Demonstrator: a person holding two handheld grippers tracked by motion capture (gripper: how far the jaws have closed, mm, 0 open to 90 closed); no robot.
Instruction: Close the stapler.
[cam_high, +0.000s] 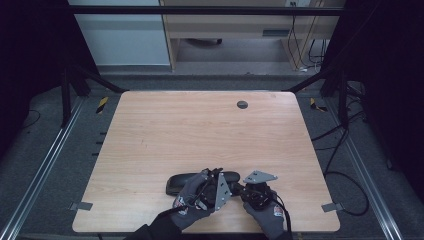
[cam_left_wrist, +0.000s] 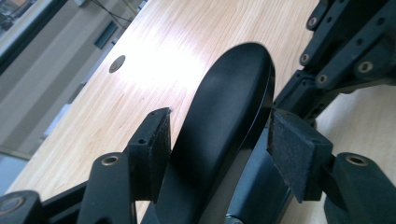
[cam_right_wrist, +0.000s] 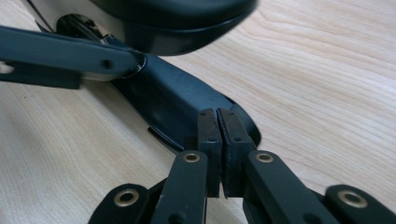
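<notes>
Below, in the high view, a black glasses case lies on the wooden table, on the near side of the round grommet hole and close to the near edge; the left gripper and the right gripper, each in a gloved hand, meet over the case's right half. Next, the left gripper view looks along the case's raised lid towards the grommet hole: the left claw is released, its pads standing on either side of the lid with a gap showing at each. Last, the right gripper view shows the right claw clenched, pads pressed together with nothing visible between them, resting against the end of the case's lower shell, the lid above.
</notes>
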